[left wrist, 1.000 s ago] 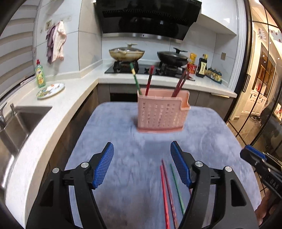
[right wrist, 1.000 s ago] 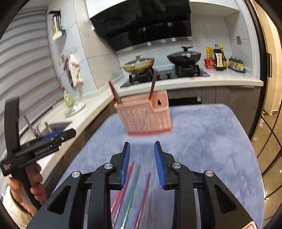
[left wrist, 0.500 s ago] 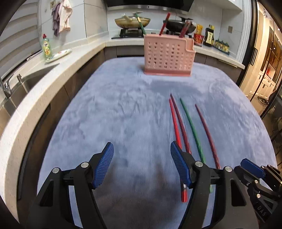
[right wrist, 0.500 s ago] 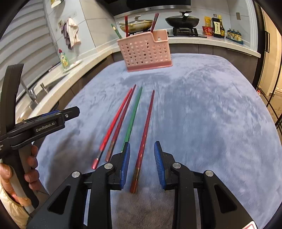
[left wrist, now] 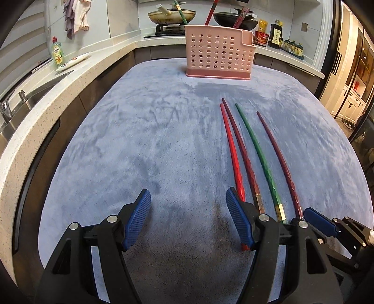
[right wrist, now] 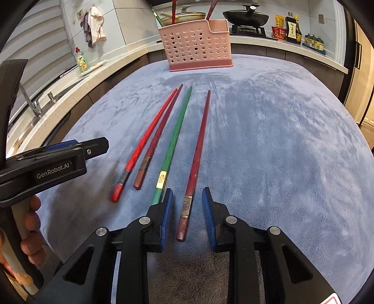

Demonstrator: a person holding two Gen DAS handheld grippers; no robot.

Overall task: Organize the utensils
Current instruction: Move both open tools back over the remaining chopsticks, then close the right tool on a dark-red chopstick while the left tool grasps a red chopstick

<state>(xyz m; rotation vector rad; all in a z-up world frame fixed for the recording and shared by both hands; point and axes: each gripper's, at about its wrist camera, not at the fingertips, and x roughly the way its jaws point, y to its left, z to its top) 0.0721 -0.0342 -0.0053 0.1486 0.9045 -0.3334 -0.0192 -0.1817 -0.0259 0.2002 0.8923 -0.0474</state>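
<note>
Four chopsticks on the blue-grey cloth [right wrist: 280, 140], side by side, tips toward twelve o'clock at the pink basket [right wrist: 198, 48]. From nine to three in the right wrist view: red stick [right wrist: 145, 140], maroon stick [right wrist: 159, 133] just beside it, green stick [right wrist: 175, 138], then dark red stick [right wrist: 198, 154] set a little apart. Right gripper [right wrist: 187, 215] low at six o'clock, jaws spread, straddling the butt end of the dark red stick without touching it; left pad [right wrist: 166, 217] lying over the end of the green stick. Left gripper [left wrist: 187, 217] at six o'clock in its own view, jaws spread wide over bare cloth, nothing between them; red stick [left wrist: 231, 149] passing behind its right pad [left wrist: 238, 222]. More sticks standing upright in the basket [left wrist: 219, 53] at twelve o'clock. Beyond, two pans [left wrist: 171, 16] on the stove.
</note>
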